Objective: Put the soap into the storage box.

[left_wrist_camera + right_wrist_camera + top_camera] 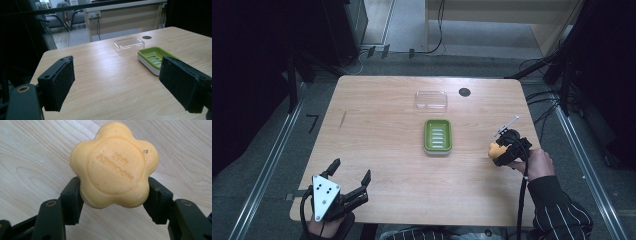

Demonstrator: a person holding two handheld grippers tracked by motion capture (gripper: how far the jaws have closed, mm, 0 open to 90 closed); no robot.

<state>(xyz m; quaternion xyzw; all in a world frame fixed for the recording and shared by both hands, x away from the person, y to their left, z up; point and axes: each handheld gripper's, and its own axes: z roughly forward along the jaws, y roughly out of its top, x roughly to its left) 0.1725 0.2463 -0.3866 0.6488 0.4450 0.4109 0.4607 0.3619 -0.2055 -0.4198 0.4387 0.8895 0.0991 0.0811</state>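
A flower-shaped orange soap bar (113, 165) sits clamped between the two black jaws of my right gripper (113, 195), just above the wooden table. In the high view that soap (496, 150) and right gripper (504, 150) are at the table's right side, to the right of a green soap dish (438, 136). The dish (152, 56) holds nothing. Behind it lies a clear plastic lid (431, 100), also seen from the left gripper view (128, 45). My left gripper (349, 172) stands open near the front left corner, its pads (61, 82) wide apart with nothing between them.
A dark round cable hole (464, 92) is set in the table (377, 125) near the far edge. Metal rails run along the floor on both sides. Chairs and a desk stand beyond the far edge in the left gripper view.
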